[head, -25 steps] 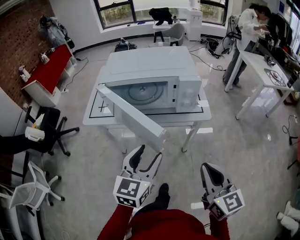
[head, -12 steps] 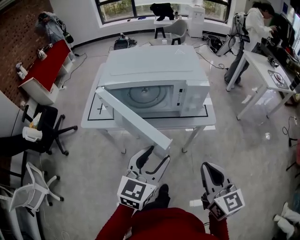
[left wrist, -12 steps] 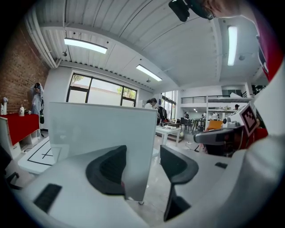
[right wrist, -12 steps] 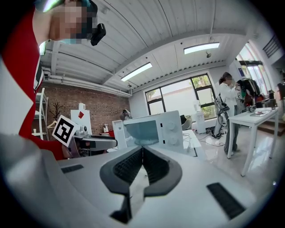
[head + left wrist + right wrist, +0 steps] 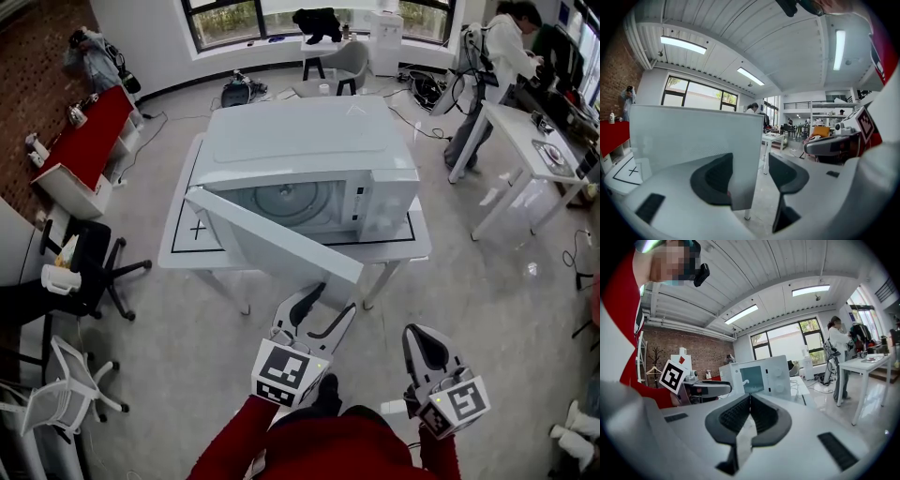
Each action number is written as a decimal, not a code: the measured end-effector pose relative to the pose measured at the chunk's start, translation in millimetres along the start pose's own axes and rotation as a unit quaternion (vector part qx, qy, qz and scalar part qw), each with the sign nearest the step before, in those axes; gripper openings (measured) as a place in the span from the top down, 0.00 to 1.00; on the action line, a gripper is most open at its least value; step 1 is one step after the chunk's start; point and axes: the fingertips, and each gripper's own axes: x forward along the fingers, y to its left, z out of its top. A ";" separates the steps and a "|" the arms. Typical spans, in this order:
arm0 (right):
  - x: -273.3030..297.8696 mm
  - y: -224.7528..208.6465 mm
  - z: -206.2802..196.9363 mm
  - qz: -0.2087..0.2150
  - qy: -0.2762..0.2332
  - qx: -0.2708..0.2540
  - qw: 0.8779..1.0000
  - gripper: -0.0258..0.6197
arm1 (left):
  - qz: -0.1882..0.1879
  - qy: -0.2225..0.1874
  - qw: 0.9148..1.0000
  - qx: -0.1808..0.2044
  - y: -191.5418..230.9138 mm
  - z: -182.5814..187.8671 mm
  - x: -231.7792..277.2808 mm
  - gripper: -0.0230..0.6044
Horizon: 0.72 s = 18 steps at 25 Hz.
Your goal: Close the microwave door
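A white microwave (image 5: 300,150) stands on a white table (image 5: 178,248). Its door (image 5: 272,234) hangs open, swung out toward me and to the right. My left gripper (image 5: 333,300) is open just below the door's free end. In the left gripper view the door (image 5: 693,136) fills the left side, and its free edge lies between the open jaws of that gripper (image 5: 750,173), close to the left pad; I cannot tell if they touch. My right gripper (image 5: 419,336) hangs lower right, shut and holding nothing. Beyond its closed jaws (image 5: 749,399) the microwave's front (image 5: 759,376) shows.
A black office chair (image 5: 94,258) and a white chair (image 5: 56,394) stand at the left, behind them a red-topped desk (image 5: 89,136). A second white table (image 5: 525,131) stands at the right, with a person (image 5: 492,66) beside it. Bare floor lies between me and the microwave table.
My left gripper has moved forward and to the right, up to the door's free end. The right gripper has stayed where it was, and the microwave looks closer.
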 end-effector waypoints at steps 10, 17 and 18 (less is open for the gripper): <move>9.4 -12.0 2.5 -0.010 0.007 -0.003 1.000 0.94 | 0.003 -0.019 0.999 -0.026 21.3 12.6 42.2 0.56; 23.3 -25.6 15.7 -0.002 -0.014 0.009 1.000 0.94 | 0.015 -0.019 0.999 -0.023 35.0 19.7 55.8 0.57; 25.9 -29.6 14.5 -0.004 -0.009 0.006 1.000 0.94 | 0.017 -0.020 0.999 -0.026 37.8 21.1 58.1 0.57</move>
